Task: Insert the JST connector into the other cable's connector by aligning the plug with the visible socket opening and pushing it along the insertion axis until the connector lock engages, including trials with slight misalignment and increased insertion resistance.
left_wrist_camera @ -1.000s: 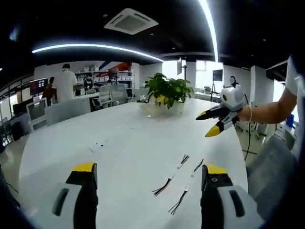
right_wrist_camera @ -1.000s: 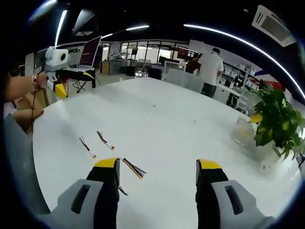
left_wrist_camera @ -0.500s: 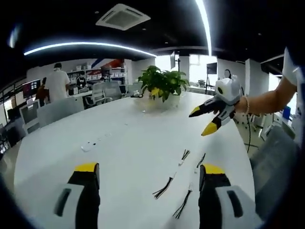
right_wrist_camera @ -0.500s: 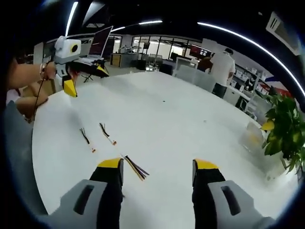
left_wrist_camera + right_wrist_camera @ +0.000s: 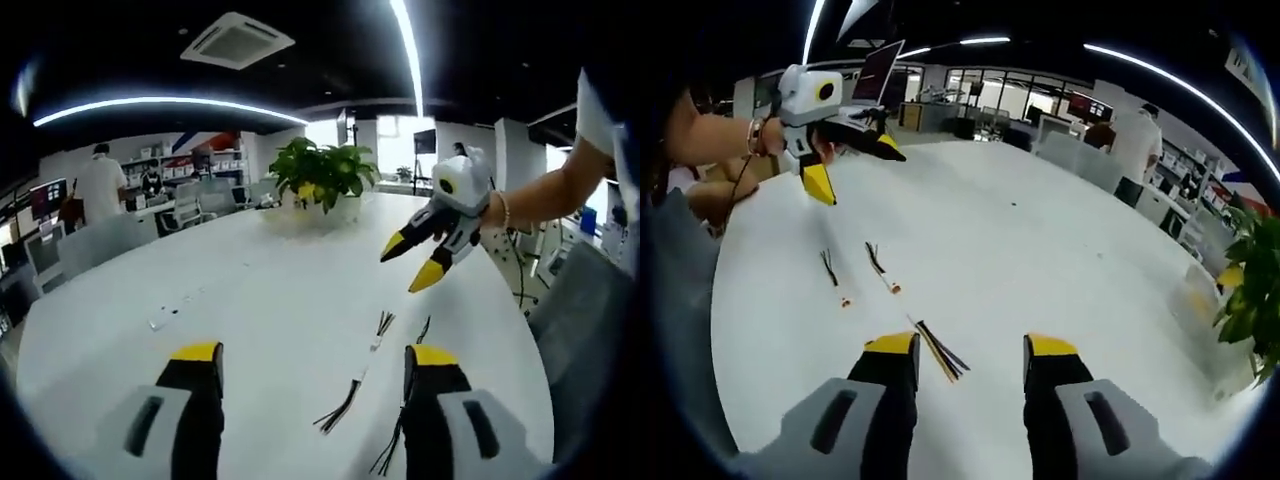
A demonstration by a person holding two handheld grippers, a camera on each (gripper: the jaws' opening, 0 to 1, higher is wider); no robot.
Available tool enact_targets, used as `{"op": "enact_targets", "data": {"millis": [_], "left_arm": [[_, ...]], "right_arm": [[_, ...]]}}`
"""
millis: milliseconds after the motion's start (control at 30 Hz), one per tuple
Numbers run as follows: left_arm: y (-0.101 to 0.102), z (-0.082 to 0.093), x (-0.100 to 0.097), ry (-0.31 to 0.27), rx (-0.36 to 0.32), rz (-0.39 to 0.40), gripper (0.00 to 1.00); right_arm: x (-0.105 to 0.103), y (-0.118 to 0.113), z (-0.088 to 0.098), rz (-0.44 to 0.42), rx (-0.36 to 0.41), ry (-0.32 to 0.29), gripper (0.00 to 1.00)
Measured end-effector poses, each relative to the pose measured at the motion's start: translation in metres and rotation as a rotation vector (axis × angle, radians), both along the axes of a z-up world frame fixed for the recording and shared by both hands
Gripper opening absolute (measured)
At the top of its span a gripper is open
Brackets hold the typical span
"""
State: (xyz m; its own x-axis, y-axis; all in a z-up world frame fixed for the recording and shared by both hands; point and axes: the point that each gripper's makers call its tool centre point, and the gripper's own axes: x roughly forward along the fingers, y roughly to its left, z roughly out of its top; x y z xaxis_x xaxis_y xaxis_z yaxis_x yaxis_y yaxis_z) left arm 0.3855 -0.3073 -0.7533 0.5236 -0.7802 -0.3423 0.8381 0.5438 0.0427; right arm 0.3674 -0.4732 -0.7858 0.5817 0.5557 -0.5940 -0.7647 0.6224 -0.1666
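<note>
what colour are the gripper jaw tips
Yellow, on black jaws; clearest on the right gripper seen in the left gripper view.

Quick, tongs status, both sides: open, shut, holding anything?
Left tongs: open, holding nothing, above the white table.
Right tongs: open, holding nothing; cable lies between the jaws.

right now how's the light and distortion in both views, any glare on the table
Left gripper view: ceiling light strips bow with the fisheye, the white table is bright and nearly washed out. Right gripper view: same curved strips, soft sheen on the table, cables small but readable.
</note>
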Motion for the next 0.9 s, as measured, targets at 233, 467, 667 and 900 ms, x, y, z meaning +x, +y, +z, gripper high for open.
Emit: {"op": "enact_targets", "data": {"millis": [233,467,667,900], "left_arm": [[-0.008,-0.020,0.003,0.032,0.017,-0.010,0.62],[-0.019,-0.038,0.001,0.051,0.034,-0.044,0.56],[-0.027,-0.053,-0.001,0.057,0.064,-0.069,0.48],[-0.038,-0.066,-0.004,0.073,0.073,-0.101,0.41]], "right_arm": [[0.002,0.009,-0.013,0.047,-0.010,0.020,0.35],[0.002,0.019,-0.025,0.100,-0.017,0.032,0.34],[0.003,0.030,-0.033,0.147,-0.018,0.038,0.31],[0.002,0.041,-0.042,0.191,-0.019,0.046,0.28]]}}
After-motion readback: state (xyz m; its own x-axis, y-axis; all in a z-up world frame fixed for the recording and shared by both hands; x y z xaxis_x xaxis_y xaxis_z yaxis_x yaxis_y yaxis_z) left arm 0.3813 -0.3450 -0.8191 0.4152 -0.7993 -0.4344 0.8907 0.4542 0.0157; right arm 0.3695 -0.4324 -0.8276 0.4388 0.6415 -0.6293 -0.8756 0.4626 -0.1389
